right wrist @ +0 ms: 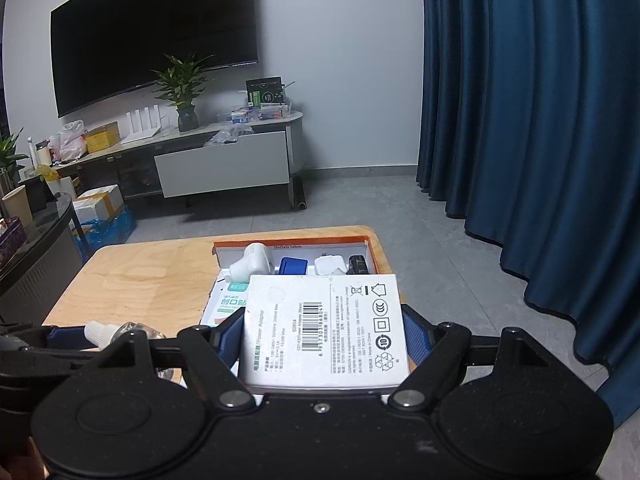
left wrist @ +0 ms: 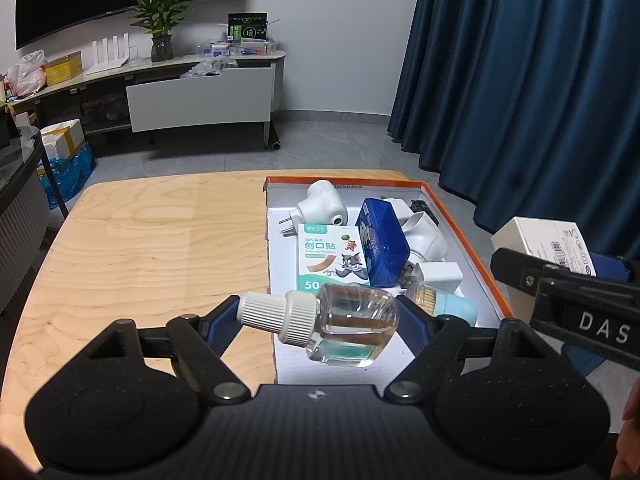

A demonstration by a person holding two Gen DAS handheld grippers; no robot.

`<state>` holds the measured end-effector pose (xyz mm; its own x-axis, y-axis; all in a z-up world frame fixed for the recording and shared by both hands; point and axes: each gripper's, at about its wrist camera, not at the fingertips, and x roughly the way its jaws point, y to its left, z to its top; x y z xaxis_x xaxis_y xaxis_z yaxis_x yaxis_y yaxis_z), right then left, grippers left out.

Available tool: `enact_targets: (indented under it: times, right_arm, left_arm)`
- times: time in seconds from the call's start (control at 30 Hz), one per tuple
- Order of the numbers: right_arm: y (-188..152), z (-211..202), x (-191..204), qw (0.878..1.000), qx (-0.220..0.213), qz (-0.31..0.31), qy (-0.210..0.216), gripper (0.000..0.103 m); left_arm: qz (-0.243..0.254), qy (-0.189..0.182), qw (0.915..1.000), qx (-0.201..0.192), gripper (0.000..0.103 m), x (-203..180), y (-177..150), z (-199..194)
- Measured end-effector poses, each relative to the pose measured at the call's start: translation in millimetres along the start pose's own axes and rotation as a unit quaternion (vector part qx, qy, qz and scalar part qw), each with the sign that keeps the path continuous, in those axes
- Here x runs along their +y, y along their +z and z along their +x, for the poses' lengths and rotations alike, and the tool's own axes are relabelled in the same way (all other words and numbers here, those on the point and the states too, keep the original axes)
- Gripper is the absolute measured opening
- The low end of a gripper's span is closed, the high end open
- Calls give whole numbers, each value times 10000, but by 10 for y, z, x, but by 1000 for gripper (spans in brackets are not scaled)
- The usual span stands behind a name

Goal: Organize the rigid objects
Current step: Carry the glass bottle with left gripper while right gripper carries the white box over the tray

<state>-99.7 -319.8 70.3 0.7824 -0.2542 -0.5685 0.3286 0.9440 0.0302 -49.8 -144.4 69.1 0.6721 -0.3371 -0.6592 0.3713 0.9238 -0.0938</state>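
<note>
A: Two items are in your grippers and not yet set down; the rest I can see already lie in the orange-rimmed box (left wrist: 472,240). Judged from that, you're near the end.

B: Left side first?

A: Your left gripper (left wrist: 320,320) is closed on the clear bottle (left wrist: 352,320), pads on its glass body, ribbed white cap pointing left of the box's left wall. The bottle hangs tilted over the box's near left corner; whether it touches the floor I cannot tell. Clear liquid inside, a brown wick rod visible.

B: Inside the box?

A: From left wall to right: white plug-in heater (left wrist: 324,204), bandage carton (left wrist: 332,256), blue tin (left wrist: 382,240), white adapters (left wrist: 424,236).

B: Right side?

A: Your right gripper (right wrist: 324,340) is clamped on the white adapter carton (right wrist: 324,328), barcode face up, held above the box's near right part.
</note>
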Motion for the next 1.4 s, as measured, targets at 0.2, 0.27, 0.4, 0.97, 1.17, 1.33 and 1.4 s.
enact_targets:
  times: [0.2,0.27,0.4,0.97,1.17,1.33,1.4]
  right_arm:
    - [32,22,-28,10000,0,-16,7,92]
    - [42,28,-41,10000,-8,-4,8,92]
    - [63,41,-62,10000,-2,0,6,92]
    - [71,89,-64,10000,22,-20,10,92]
    - [79,126,-64,10000,23,-1,8,92]
    - [72,158,-78,10000,34,7,-1,92]
    - [71,172,-82,10000,38,12,-6,92]
  left_arm:
    - [32,-31,10000,29,82,-38,11,39]
    - [48,-38,10000,31,82,-55,16,49]
    - [66,-64,9999,47,82,-80,16,75]
    - [132,-168,9997,116,82,-194,34,193]
    - [133,-208,9996,123,82,-218,57,229]
    - [145,-246,9995,129,82,-241,77,259]
    - [157,-258,9995,132,82,-253,89,280]
